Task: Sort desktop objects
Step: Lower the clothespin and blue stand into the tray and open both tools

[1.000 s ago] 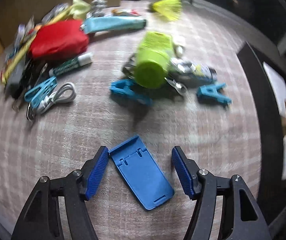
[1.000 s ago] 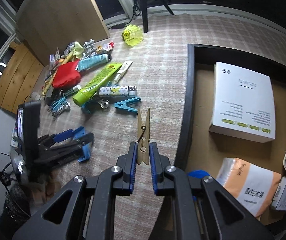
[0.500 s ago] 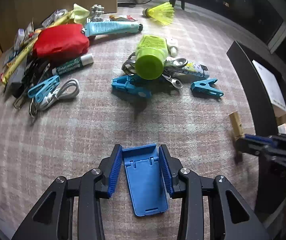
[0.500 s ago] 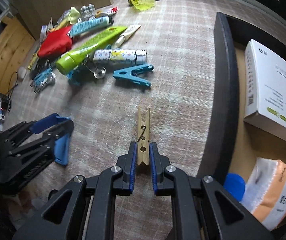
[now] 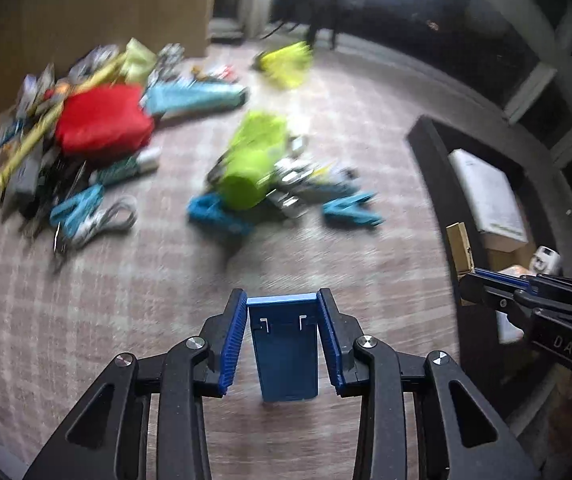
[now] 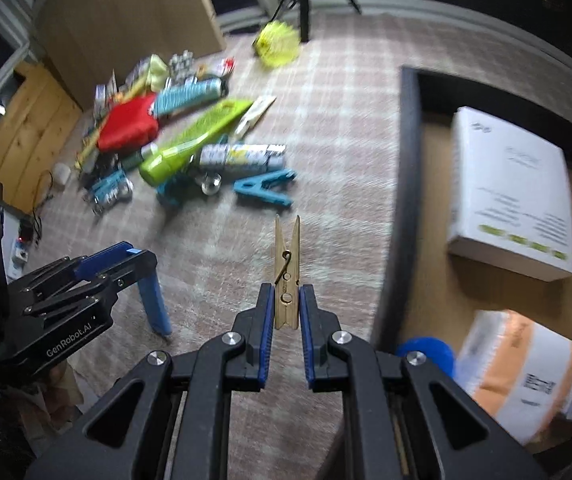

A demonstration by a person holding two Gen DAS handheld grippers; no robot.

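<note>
Blue plastic stand (image 5: pixel 284 344) is clamped in our left gripper (image 5: pixel 282 338) clear of the checked cloth (image 5: pixel 126 300), our right gripper (image 6: pixel 286 314) pinches the wooden clothespin (image 6: pixel 286 276), so we judge both next go into the black tray (image 6: pixel 399 200).

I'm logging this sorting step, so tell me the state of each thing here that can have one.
left gripper: shut on the blue phone stand, lifted off the cloth
right gripper: shut on the wooden clothespin, held upright
wooden clothespin: jaws closed
black tray: partly filled
white box: closed, lying flat in the tray
green tube: capped, lying down
</note>
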